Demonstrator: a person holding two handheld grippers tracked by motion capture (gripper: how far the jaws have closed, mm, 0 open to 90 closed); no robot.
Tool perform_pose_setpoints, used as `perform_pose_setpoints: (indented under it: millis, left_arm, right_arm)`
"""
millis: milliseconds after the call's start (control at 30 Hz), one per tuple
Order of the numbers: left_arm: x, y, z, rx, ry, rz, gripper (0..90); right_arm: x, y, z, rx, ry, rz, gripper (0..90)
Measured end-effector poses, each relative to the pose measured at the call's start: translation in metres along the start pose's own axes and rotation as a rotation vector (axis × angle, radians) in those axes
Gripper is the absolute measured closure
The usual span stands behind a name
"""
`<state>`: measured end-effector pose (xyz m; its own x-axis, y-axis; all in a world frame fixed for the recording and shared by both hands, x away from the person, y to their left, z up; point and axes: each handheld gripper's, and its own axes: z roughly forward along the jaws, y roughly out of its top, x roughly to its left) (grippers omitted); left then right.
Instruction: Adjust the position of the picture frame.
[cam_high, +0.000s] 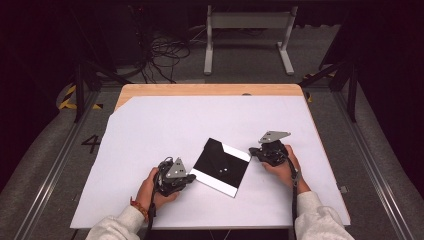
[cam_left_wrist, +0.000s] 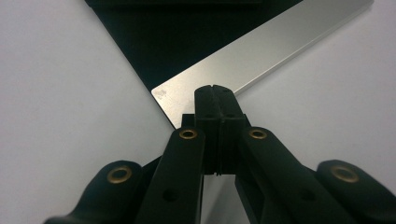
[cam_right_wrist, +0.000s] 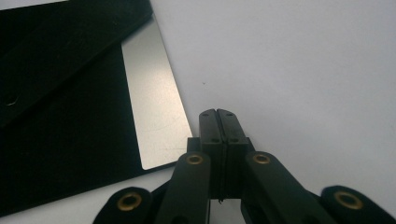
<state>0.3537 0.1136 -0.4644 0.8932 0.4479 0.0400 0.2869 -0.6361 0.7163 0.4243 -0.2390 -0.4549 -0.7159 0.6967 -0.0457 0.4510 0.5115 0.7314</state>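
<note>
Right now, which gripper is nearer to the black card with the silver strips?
Left. The left gripper, shut, has its tips over the silver strip at the black card's near corner. The right gripper, also shut, rests on the white sheet just beside the card's other silver edge.

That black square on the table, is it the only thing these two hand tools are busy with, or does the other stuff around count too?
Part of the job:
- black square with silver edge strips
- left gripper, shut, at its near-left edge
- right gripper, shut, at its right corner
- white sheet it lies on

Just lying about:
- white metal stand on the floor behind
- tangled cables
</note>
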Motion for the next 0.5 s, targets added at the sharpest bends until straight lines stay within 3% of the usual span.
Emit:
perform_pose_setpoints:
  millis: [500]
  left_arm:
    - [0.0080, 0.0004, 0.0005, 0.004, 0.026, 0.000, 90.0]
  right_arm:
    - [0.0005, -0.0036, -0.0058, 0.013, 0.038, -0.013, 90.0]
